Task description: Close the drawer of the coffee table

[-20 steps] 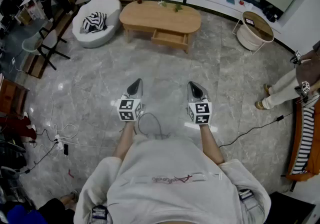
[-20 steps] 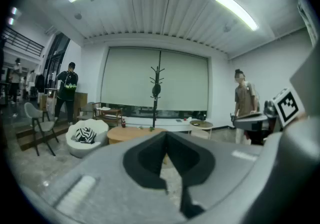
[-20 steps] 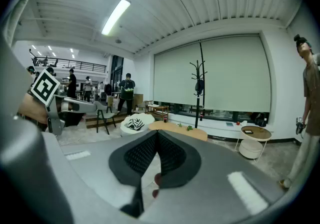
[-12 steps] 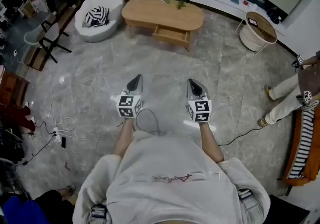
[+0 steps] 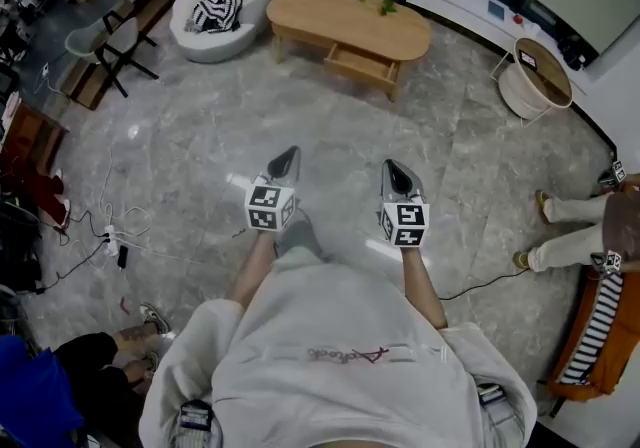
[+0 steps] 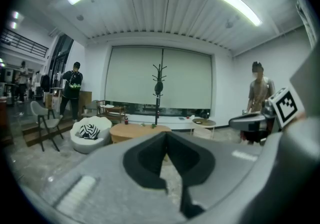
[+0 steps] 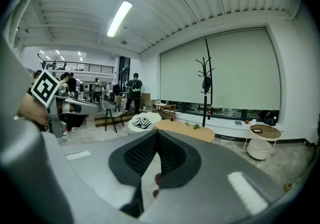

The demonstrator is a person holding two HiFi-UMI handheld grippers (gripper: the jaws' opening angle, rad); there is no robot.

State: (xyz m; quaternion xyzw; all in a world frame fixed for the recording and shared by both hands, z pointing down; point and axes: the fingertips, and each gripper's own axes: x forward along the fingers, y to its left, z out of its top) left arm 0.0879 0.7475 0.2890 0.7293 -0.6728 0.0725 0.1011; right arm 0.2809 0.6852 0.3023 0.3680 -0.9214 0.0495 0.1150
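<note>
No part of the task is judged done: the drawer is seen pulled out from the front of the oval wooden surface and is yet to be reached and pushed in. The left tongs and right tongs are held fully shut and empty, well apart from that surface. Against the earlier frame, the surface is shifted rightward in the head view, its drawer unchanged.

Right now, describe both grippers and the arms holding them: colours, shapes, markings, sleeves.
Left gripper and right gripper match: tapering silvery-grey jaws lined with black pads, each carrying a white cube printed with black square markers. The person wears a pale grey sweatshirt with reddish script; its sleeves end near the elbows.
</note>
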